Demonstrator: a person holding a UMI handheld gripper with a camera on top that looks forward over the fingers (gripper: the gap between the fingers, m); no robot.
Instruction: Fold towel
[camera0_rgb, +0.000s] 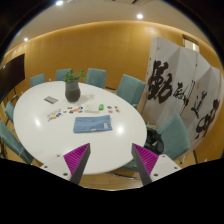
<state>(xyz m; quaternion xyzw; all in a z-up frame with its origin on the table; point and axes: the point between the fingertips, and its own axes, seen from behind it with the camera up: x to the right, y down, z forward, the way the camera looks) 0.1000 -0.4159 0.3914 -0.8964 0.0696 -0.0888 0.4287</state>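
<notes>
The claw (112, 160) is held above the near edge of a round white table (60, 135), its two fingers spread wide with nothing between them; the magenta pads (77, 156) face each other across bare tabletop. The folded blue towel (92, 123) lies flat on the table, ahead of the fingers and slightly toward the left one, well apart from both.

Beyond the towel, farther across the table, stands a small dark pot (72, 94) holding a green plant. Just to the right of the pot and behind the towel are a few small items (92, 103), too small to identify. Farther left of the pot sits a small dark flat object (51, 99), and left of the towel lie some small white and red bits (55, 114).

Teal chairs (131, 88) ring the far side of the table. Off beyond the right finger stands a white folding screen (180, 90) painted with large black calligraphy.
</notes>
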